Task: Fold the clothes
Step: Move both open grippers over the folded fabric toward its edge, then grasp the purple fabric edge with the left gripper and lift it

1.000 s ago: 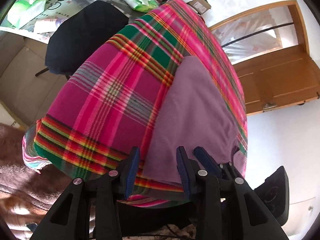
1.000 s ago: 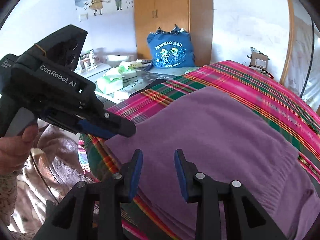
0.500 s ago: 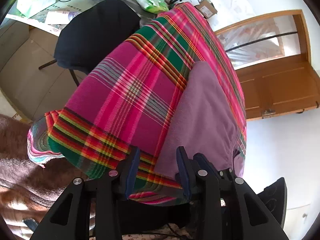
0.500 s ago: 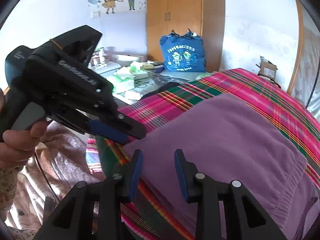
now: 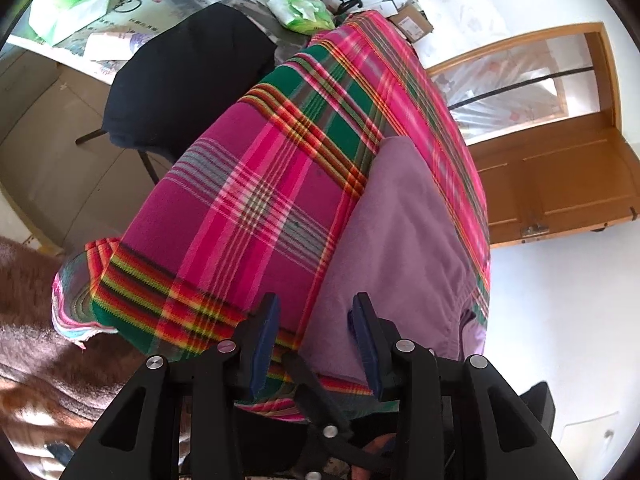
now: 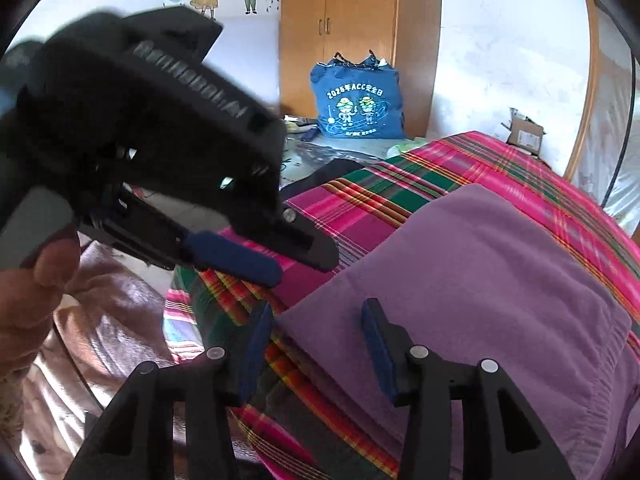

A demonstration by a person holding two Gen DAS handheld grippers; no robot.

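Observation:
A folded purple garment (image 5: 404, 240) lies flat on a pink, green and red plaid cloth (image 5: 256, 200) that covers the work surface. It also shows in the right wrist view (image 6: 480, 280). My left gripper (image 5: 316, 312) is open and empty, held just above the garment's near corner; it also shows from the side in the right wrist view (image 6: 280, 264). My right gripper (image 6: 316, 320) is open and empty, its fingers on either side of the garment's near left corner.
A black chair (image 5: 188, 76) stands beyond the plaid cloth's left side, by a table with green-white packets (image 5: 304, 10). A brown blanket (image 5: 24, 320) lies at the near left. A blue bag (image 6: 356, 96) and wooden wardrobe (image 6: 340, 32) stand behind.
Both grippers have pulled back toward the near edge of the cloth. The left gripper has come closer to the right wrist camera. Both stay open and the garment has not moved.

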